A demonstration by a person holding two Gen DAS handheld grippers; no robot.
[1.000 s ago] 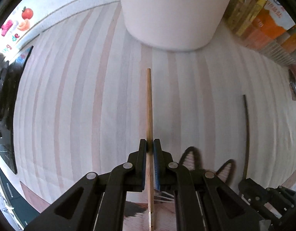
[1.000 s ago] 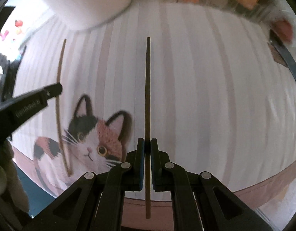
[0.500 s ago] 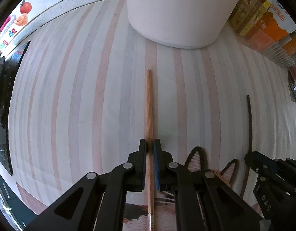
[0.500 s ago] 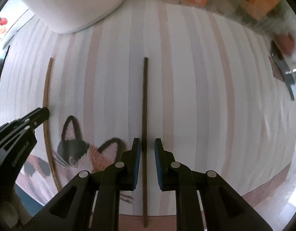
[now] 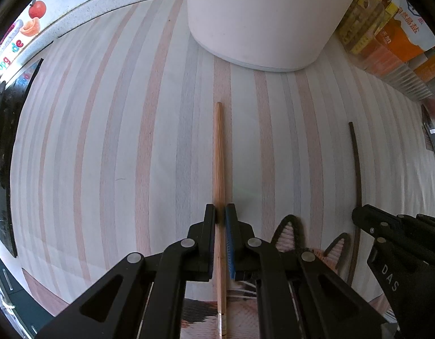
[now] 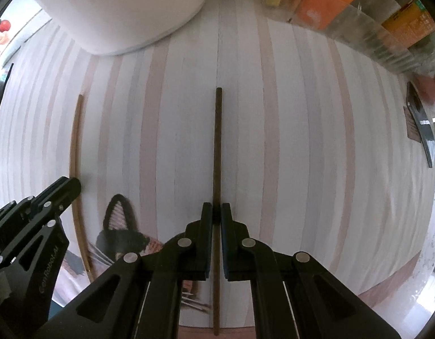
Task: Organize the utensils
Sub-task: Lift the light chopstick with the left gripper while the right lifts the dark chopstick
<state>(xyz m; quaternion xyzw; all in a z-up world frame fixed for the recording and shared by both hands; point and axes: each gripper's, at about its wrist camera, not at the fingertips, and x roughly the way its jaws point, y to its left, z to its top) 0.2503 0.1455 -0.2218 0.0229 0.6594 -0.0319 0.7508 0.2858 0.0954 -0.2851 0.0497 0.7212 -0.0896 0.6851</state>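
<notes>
My left gripper [image 5: 220,212] points down at the striped mat and is shut on a light wooden chopstick [image 5: 218,155], which runs away from me toward the white container [image 5: 259,14]. My right gripper [image 6: 216,212] has its jaws closing, and the pads press on a dark brown chopstick [image 6: 217,141]. In the left wrist view, the dark chopstick [image 5: 357,169] and the right gripper [image 5: 361,216] show at the right. In the right wrist view, the light chopstick [image 6: 73,141] and the left gripper [image 6: 71,185] show at the left. Both chopsticks lie roughly parallel.
A striped mat [image 5: 104,141] with a cat print [image 6: 118,220] covers the counter. The white container [image 6: 118,8] stands at the back. Orange and yellow packets [image 5: 387,28] line the back right. A dark flat object [image 6: 421,130] lies at the right edge.
The right gripper's jaws stood apart around the dark chopstick half a second ago and have shut on it again. The right gripper has shifted across the mat. The left grip is unchanged.
</notes>
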